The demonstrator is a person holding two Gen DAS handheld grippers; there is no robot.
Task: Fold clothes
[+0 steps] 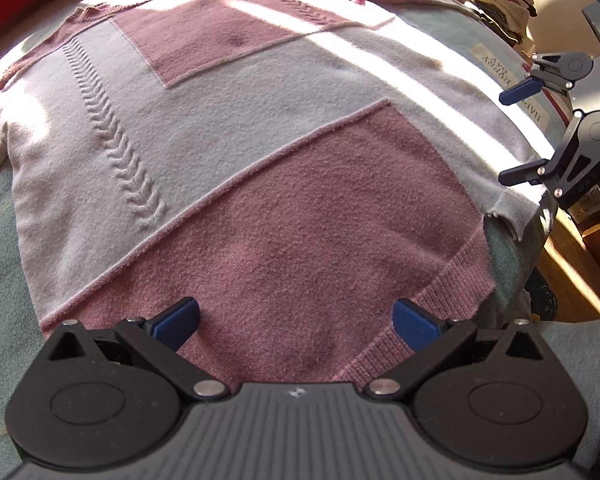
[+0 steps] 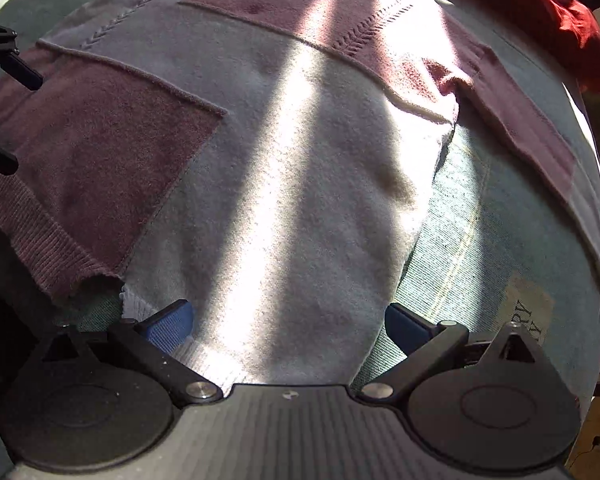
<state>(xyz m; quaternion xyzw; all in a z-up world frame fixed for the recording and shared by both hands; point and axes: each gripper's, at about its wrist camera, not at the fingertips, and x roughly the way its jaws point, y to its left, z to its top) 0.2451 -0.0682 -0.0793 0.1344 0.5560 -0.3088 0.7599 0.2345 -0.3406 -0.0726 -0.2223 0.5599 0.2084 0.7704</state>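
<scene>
Sweater (image 1: 228, 168), pink and white patchwork knit, lies spread flat on a green cloth (image 1: 0, 280), its ribbed hem between the wide-spread blue fingers of the left gripper (image 1: 296, 320). Right gripper (image 2: 288, 326), equally wide, straddles the white hem corner. Red fabric (image 2: 560, 20) bunches at one o'clock.

Black left gripper with blue pads (image 1: 296, 322) gaping wide, held low; black right gripper, blue-padded (image 2: 290, 322), likewise spread, empty.

We see a pale green cloth (image 2: 500, 208) covering the surface; 1 pink-and-white sweater (image 1: 260, 152) lies flat on it, and red fabric (image 2: 548, 12) bunches beyond the sweater's neckline.
</scene>
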